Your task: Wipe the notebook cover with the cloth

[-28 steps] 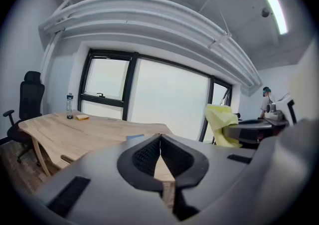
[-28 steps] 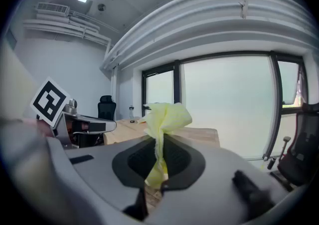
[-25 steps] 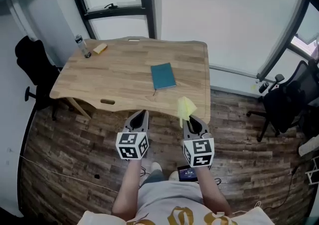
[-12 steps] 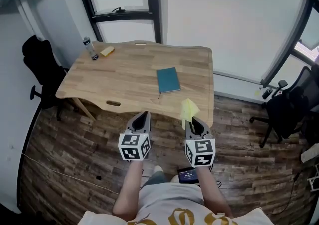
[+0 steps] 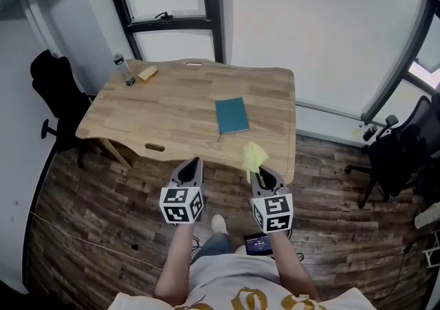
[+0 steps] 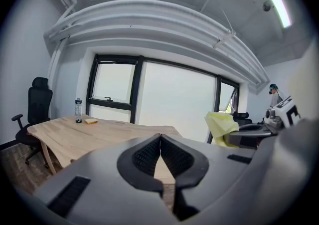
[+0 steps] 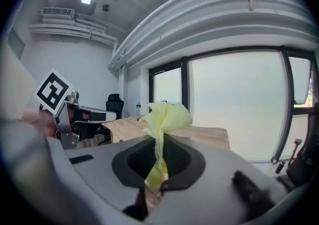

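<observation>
Currently right gripper (image 7: 158, 141) is clamping its fingers (image 7: 137, 161) tight on the yellow cloth (image 7: 167, 116), with a tuft sticking up past the tips. Left gripper (image 6: 160, 139) is gripping nothing, its fingers (image 6: 142, 156) pressing together at the tips. Both are hovering over the wood floor (image 5: 89, 192), just short of the table (image 5: 172, 106) edge. Teal notebook (image 5: 232, 115) is lying flat on the table, closed, well apart from the cloth.
</observation>
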Tool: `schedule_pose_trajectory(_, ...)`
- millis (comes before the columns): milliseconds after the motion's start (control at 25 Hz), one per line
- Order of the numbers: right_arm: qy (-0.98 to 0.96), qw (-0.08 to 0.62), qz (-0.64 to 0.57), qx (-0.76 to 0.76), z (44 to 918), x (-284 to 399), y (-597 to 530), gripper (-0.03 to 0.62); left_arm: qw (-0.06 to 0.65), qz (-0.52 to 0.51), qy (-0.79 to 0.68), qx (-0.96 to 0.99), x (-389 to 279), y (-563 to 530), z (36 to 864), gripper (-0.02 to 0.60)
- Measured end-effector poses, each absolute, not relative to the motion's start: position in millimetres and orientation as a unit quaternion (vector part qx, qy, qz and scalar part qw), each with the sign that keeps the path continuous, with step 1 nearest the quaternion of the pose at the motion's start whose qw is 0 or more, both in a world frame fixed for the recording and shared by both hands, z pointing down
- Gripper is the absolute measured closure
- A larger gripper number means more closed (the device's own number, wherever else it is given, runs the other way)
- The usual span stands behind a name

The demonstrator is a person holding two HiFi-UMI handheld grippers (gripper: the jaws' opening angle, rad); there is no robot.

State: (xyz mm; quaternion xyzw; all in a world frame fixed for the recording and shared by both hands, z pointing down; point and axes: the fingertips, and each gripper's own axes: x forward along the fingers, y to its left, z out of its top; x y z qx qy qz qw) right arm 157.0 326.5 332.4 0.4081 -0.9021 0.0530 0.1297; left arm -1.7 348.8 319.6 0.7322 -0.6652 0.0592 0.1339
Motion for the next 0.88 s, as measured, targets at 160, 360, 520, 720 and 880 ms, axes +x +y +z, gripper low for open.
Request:
schedule_pose_trajectory(160,-0.895,0.135,0.073,0.419,347.1,155.2,295.5,0.557,0.140,0.065,-0.667,0.729,-12.8,320.1,328.8,0.568)
schedule_pose_trajectory(360,-0.887,0.139,0.090,0.431,365.2,144.0,235.5,0.557,0.149,0.069,-0.665,0.729,-35.6,260.6,344.5,0.568)
schedule_pose_trajectory(520,-0.879,0.163,0.105,0.436,383.2,121.0,171.9,0.557,0.170,0.078,-0.659,0.728,-59.8,200.8,366.6,0.568)
schedule_pose_trajectory(720,-0.865,0.176,0.122,0.453,398.1,94.0,103.7,0.557,0.192,0.087,-0.645,0.735,-90.1,128.6,383.7,0.568)
schedule_pose_trajectory(880,-0.855,0.192,0.107,0.470,410.1,77.7,59.8,0.557,0.199,0.098,-0.628,0.746,-108.9,78.9,395.6,0.568)
